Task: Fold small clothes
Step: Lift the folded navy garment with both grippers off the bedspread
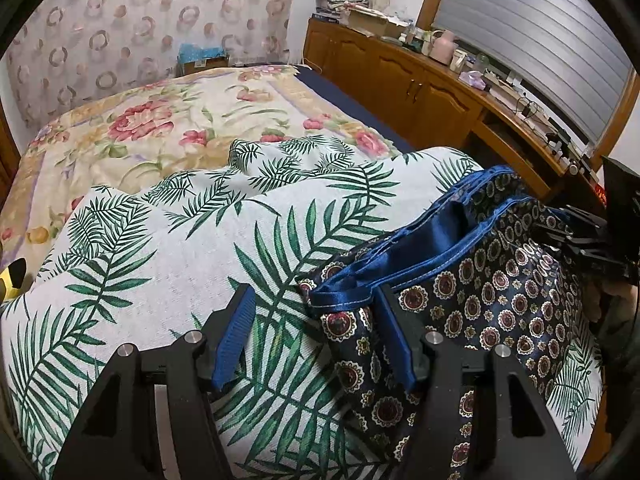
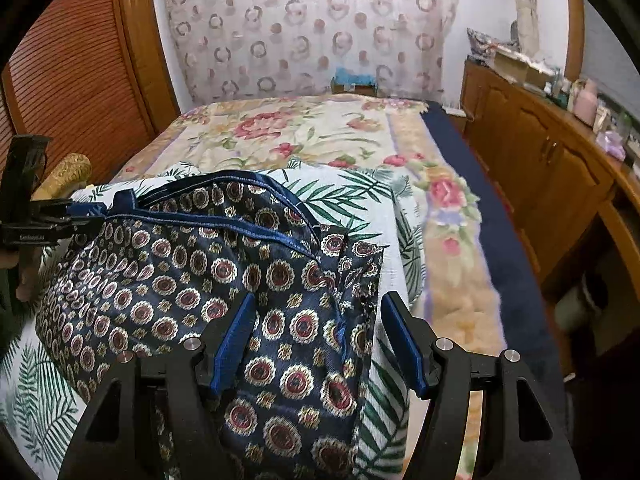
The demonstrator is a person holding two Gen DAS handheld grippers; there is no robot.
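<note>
Navy patterned shorts (image 1: 480,304) with a shiny blue waistband (image 1: 420,248) lie spread on a palm-leaf blanket (image 1: 180,264) on the bed. My left gripper (image 1: 316,292) is open, its blue pads wide apart. The waistband's left corner lies between them, close to the right finger. My right gripper (image 2: 320,296) is also open over the other side of the shorts (image 2: 192,280), with cloth lying loosely between its fingers. Each gripper shows side-on in the other's view: the right gripper (image 1: 552,228) at the far edge, the left gripper (image 2: 90,216) at the waistband corner.
A floral bedspread (image 2: 304,132) covers the far part of the bed. A long wooden cabinet (image 1: 400,76) with a cluttered top runs along the right. A louvred wooden door (image 2: 72,72) stands on the left, and a patterned curtain (image 2: 304,24) hangs behind the bed.
</note>
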